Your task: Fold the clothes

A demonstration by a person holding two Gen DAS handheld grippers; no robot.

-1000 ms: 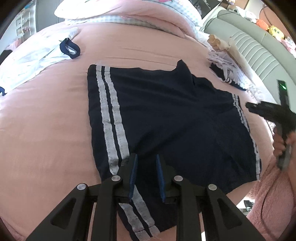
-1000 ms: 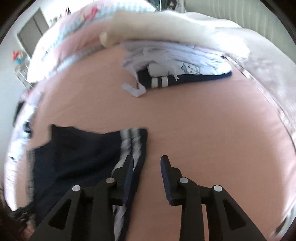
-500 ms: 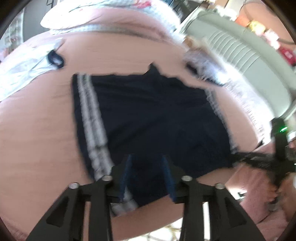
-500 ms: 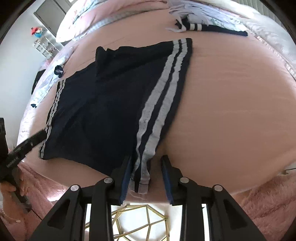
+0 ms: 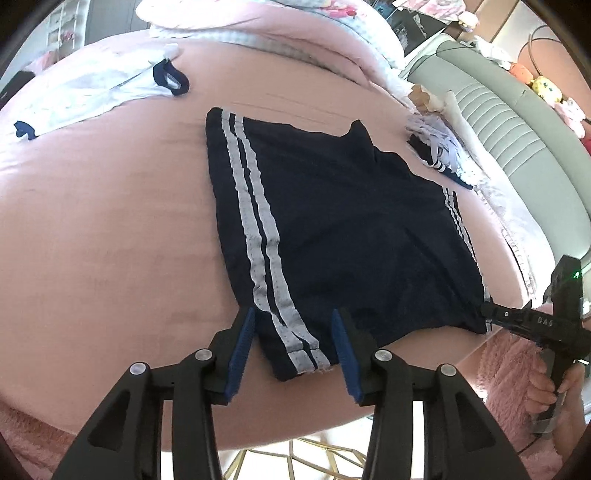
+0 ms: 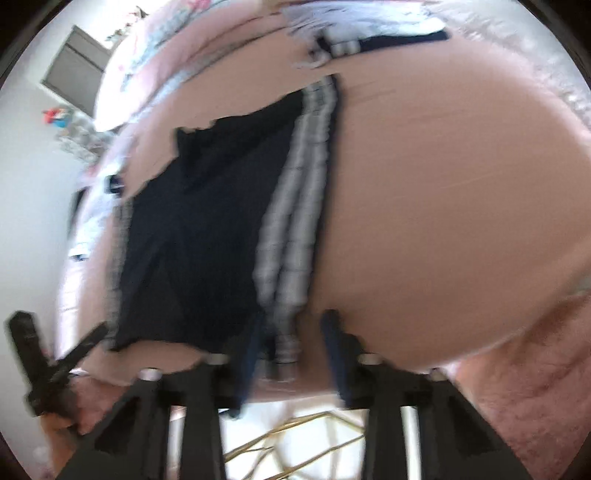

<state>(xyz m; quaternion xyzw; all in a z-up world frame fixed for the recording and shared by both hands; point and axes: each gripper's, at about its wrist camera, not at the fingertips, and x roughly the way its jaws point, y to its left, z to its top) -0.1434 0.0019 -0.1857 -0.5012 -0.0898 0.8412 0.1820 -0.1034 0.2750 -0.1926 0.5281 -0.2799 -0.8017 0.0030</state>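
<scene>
We are opening our left gripper [image 5: 293, 341] around the soft, floppy shorts' [image 5: 343, 236] striped corner; our right gripper [image 6: 291, 347] is closing around the other corner.

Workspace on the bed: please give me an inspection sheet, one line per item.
Surface: pink bed sheet, smooth.
Job's things: navy shorts with white side stripes, spread flat, waistband at the near bed edge.
Clutter: white garment with navy trim far left; pile of clothes far right.
Grippers: left gripper opening, jaws either side of the striped waistband corner, pads apart from it; right gripper closing around the other striped corner; image blurred.
Cables: nothing seen for certain.
Surroundings: pillows, grey headboard, plush toys, pink fluffy rug.
</scene>
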